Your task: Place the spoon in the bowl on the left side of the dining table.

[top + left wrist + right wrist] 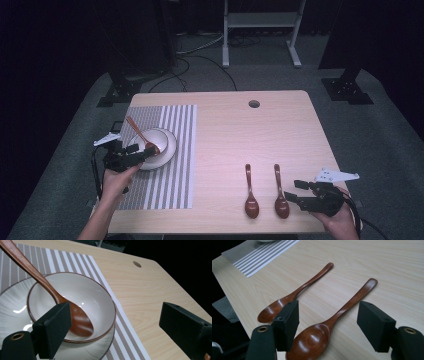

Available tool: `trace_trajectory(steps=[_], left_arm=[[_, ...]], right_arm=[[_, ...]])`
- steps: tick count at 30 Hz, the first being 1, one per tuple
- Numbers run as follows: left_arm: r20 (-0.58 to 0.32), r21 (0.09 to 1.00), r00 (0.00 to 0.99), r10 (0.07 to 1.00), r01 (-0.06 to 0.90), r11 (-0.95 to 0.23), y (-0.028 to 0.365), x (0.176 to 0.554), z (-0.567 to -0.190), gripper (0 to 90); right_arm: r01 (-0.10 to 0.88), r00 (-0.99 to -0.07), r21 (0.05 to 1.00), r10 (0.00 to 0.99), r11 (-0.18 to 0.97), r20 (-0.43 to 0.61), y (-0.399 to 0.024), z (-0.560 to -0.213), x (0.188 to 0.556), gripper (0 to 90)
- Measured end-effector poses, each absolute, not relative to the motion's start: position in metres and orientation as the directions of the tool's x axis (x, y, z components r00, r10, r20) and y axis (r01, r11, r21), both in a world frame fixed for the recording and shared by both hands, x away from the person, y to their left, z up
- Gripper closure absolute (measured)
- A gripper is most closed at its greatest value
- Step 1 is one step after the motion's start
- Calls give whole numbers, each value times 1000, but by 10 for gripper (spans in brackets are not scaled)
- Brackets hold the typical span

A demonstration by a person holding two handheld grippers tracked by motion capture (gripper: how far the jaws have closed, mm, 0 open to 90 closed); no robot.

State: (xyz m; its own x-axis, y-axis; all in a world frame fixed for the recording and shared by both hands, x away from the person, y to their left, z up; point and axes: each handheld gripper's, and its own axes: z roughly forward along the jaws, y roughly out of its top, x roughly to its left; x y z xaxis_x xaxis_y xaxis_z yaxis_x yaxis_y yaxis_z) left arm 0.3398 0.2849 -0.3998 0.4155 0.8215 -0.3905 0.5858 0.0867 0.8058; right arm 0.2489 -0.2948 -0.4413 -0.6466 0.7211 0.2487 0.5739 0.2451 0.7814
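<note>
- Left gripper sits at the 9 o'clock side of the table, its jaws spread wide and holding nothing; in the left gripper view they frame the near rim of the bowl.
- Right gripper rests near the 5 o'clock corner, jaws likewise parted and empty; in the right gripper view the nearer spoon's scoop lies between them, untouched by either pad.
- White bowl with a brown rim stands on a white plate, both on the striped placemat at the table's 9 o'clock side.
- Brown wooden spoon lies in that bowl, scoop on the bottom, handle leaning over the rim toward 11 o'clock.
- Two more wooden spoons lie on bare wood toward 5 o'clock, side by side and apart: the left spoon and the right spoon, scoops toward 6 o'clock, handles toward 12.
- Right spoon lies just beside the right gripper's tips.
- Round hole in the tabletop sits near 12 o'clock.
</note>
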Motion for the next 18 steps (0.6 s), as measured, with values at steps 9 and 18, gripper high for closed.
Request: trace_trajectory(steps=[9,18], left_arm=[[-385,805,450,806,590,55,271,335,-403,97],[-369,808,489,790,590,13,252,334,-410,97]], right_arm=[[578,-640,779,728,243,247,-298,-443,247,322],[586,-631,773,735,243,248,-302,-444,246,312]])
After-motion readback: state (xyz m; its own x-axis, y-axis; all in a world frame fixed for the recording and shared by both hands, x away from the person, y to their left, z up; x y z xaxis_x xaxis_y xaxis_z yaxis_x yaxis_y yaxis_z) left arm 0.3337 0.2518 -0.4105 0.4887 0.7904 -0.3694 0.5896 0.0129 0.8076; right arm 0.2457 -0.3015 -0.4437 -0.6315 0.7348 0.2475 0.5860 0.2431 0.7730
